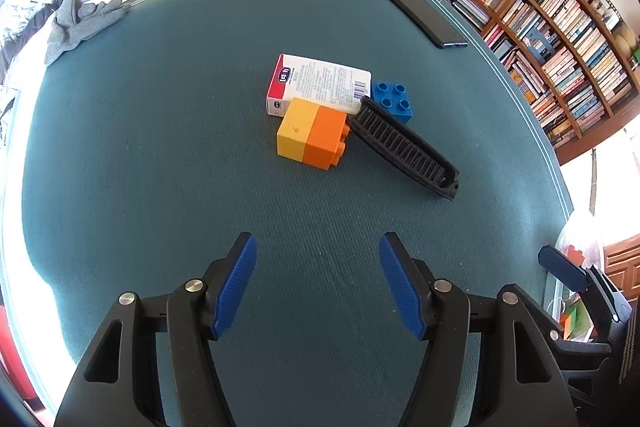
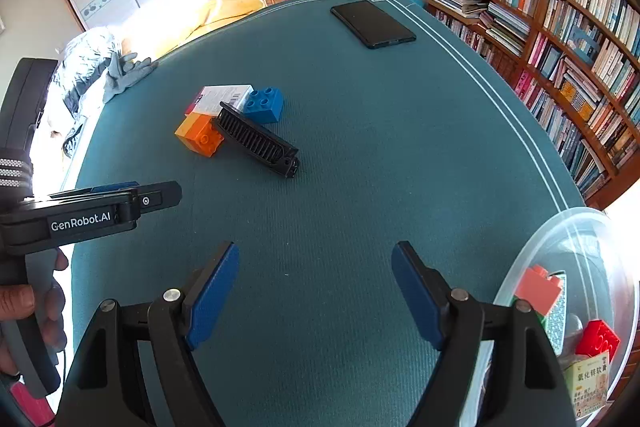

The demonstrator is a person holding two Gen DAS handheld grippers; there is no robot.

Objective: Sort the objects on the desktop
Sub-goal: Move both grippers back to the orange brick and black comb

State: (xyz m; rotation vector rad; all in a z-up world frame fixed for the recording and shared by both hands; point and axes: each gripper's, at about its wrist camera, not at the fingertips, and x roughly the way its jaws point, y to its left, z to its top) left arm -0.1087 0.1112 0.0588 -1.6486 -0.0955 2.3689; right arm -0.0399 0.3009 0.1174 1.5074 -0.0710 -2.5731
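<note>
A cluster lies mid-table: a yellow-and-orange block [image 1: 313,132], a white and red box [image 1: 320,85], a blue brick [image 1: 392,99] and a black comb-like piece [image 1: 404,147]. The same cluster shows in the right wrist view: orange block [image 2: 200,135], box [image 2: 220,98], blue brick [image 2: 263,103], black piece [image 2: 258,139]. My left gripper [image 1: 318,267] is open and empty, short of the cluster. My right gripper [image 2: 316,275] is open and empty, further right. The left gripper [image 2: 92,213] shows from the side in the right view.
A clear plastic bowl [image 2: 588,239] at the table's right edge holds red bricks and small boxes. A black phone [image 2: 372,23] lies at the far corner. Grey gloves [image 1: 80,23] lie at the far left edge. Bookshelves stand to the right.
</note>
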